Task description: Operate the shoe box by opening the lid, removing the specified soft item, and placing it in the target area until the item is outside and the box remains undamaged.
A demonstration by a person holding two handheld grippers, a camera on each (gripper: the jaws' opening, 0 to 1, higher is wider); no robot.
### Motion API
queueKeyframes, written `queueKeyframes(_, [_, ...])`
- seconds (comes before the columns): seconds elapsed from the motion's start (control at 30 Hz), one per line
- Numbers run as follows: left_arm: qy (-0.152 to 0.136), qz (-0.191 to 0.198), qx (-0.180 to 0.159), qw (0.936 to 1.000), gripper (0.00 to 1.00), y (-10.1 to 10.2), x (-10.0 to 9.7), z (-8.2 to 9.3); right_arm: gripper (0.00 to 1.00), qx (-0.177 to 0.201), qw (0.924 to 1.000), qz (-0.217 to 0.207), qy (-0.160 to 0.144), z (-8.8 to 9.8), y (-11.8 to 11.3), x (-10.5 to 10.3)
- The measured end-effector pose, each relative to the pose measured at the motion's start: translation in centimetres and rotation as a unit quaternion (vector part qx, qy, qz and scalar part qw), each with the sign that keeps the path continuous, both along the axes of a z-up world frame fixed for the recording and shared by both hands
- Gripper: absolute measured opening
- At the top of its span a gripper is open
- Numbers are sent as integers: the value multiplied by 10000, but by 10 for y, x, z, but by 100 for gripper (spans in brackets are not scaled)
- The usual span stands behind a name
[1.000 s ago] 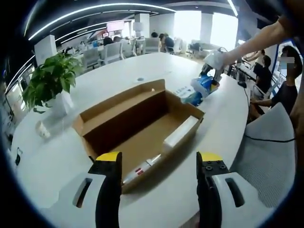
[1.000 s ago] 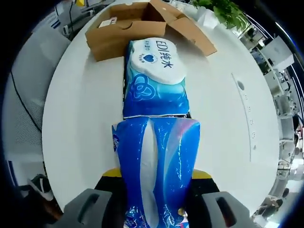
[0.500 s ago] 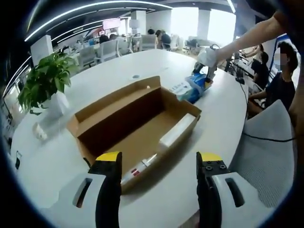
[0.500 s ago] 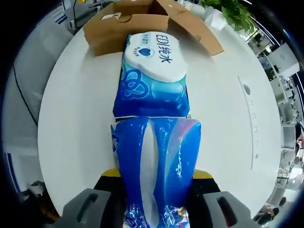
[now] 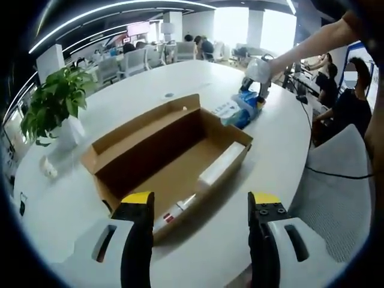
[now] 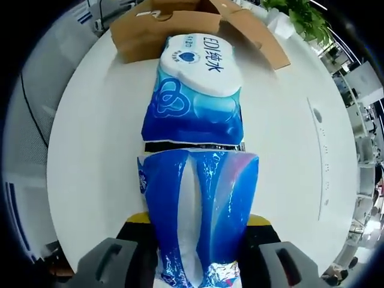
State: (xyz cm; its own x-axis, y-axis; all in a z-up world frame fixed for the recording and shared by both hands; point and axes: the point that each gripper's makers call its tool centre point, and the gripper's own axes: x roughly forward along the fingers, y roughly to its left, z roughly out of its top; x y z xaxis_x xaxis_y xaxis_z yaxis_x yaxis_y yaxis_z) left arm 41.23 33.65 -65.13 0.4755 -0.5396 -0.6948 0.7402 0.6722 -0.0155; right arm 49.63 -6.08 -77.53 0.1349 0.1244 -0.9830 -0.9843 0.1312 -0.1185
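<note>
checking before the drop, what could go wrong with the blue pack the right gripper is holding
1. The right gripper grips the glossy blue plastic wipes pack by one end, with a second blue and white wipes pack right ahead; releasing here may leave one resting on the other.
2. Slippery film could slide in the jaws.
3. The open brown cardboard box lies beyond the open left gripper, which could knock its flap.

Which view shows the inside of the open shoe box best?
The left gripper view: it looks down into the shoe box, showing the floor and white items. The right gripper view shows just its outer wall and flap.
</note>
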Motion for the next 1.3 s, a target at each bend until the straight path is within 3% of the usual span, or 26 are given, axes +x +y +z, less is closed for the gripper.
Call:
queueKeyframes(0.6, [27,-17,21,10000,63,-1,-1,-2,53,-167,9996,189,83,-5,-4,1])
queueKeyframes(0.9, [26,-9,17,10000,63,1,-1,-2,57,-153,9998,49,133,-7,-4,-1])
queueKeyframes(1.3, [-3,-35,-43,10000,63,1,-2,0,58,-101,9999,-58,-27,9,-7,-2])
